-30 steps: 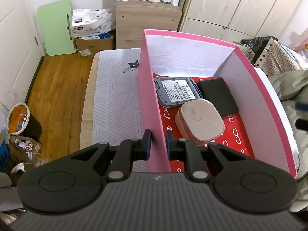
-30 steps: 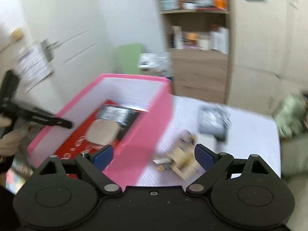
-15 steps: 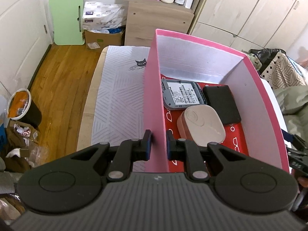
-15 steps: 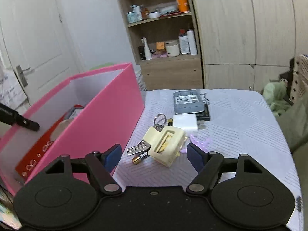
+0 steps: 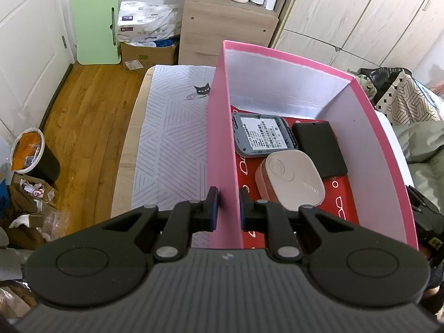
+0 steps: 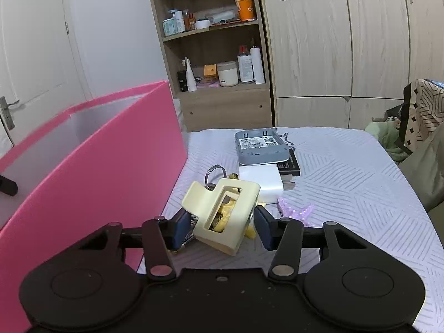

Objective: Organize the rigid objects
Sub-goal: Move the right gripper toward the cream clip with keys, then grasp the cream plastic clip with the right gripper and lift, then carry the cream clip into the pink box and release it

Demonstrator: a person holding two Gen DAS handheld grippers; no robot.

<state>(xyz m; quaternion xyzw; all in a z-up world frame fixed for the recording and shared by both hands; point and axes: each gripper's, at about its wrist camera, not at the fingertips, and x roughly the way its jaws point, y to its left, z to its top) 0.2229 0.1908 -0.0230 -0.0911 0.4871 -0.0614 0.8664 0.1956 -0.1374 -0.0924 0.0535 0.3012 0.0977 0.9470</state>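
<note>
Jaws on our right gripper (image 6: 219, 229) have been closing around the cream holder (image 6: 222, 212), sitting right between them, not squeezed yet. Looks stiff, light and hollow, so we'd pinch its flat sides. Left gripper (image 5: 226, 206) clamps the pink box (image 5: 219, 127) wall.

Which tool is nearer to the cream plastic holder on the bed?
Right. The right tool has its fingers on both sides of the cream holder, closing. The left tool grips the pink box wall.
</note>
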